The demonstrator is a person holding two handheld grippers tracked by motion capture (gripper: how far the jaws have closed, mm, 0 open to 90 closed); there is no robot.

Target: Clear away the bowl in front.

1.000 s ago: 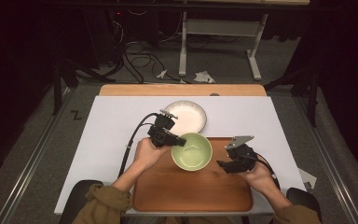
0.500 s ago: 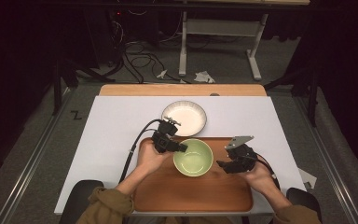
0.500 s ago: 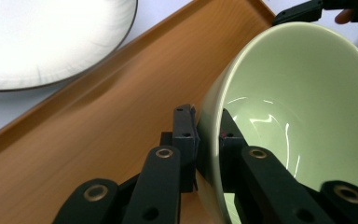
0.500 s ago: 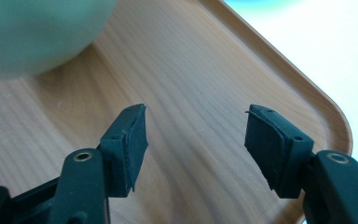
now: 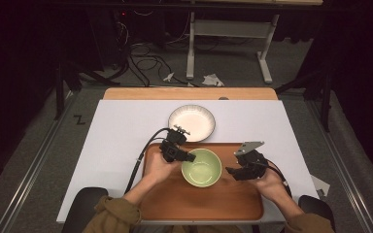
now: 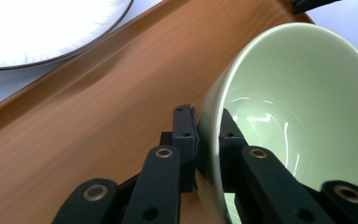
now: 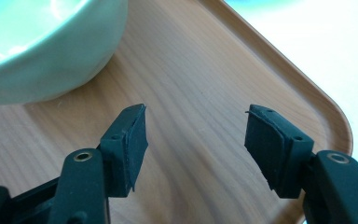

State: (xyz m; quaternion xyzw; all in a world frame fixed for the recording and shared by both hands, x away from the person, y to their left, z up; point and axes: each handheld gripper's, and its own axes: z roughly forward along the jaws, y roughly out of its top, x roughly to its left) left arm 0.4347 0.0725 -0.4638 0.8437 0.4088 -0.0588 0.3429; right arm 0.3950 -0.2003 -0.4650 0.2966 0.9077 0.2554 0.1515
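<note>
High view overhead; tool views close; all share tray (image 5: 194, 204).

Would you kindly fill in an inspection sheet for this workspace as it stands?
Surface: white table top carrying a wooden tray.
Job's things: green bowl on the tray.
Clutter: white plate beyond the tray.
Grippers: left gripper shut on the bowl's rim, one jaw inside, one outside; right gripper open, empty, above the tray.
Cables: black cable trailing from the left gripper.
Surroundings: dark floor, floor cables, paper scraps.
</note>
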